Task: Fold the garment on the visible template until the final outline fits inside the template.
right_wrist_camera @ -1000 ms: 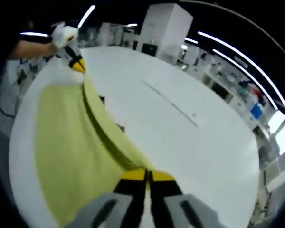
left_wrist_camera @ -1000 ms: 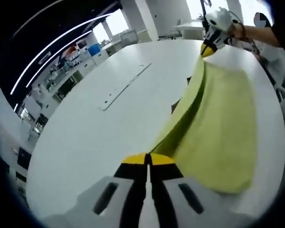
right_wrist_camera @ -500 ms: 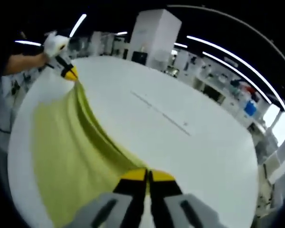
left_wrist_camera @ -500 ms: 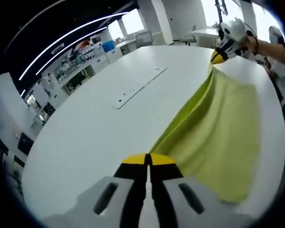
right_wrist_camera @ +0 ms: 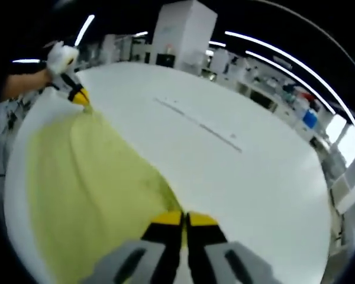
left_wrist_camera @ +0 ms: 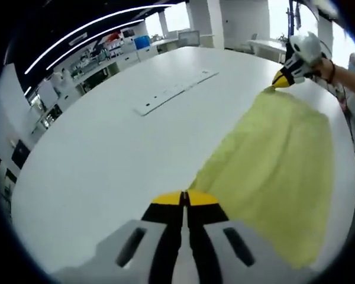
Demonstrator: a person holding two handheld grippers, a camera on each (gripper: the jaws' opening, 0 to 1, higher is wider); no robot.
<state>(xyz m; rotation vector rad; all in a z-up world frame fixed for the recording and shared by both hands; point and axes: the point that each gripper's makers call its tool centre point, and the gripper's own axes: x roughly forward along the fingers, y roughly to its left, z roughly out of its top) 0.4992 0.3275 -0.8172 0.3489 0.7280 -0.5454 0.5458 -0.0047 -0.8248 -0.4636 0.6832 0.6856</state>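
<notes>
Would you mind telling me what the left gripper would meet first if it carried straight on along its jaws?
Probably just the bare white table. The left gripper, shut on the yellow garment, points past the cloth's edge towards a long white strip farther off; depth is uncertain.

The garment [left_wrist_camera: 278, 160] is soft matt cloth, yellow-green, lying nearly smooth with faint creases toward 5 o'clock in the left gripper view. The table [left_wrist_camera: 106, 160] under it is a smooth white surface with a dull sheen. The left gripper [left_wrist_camera: 184, 198] has matt grey plastic jaws tipped in yellow; the right gripper [right_wrist_camera: 183, 219] looks alike
</notes>
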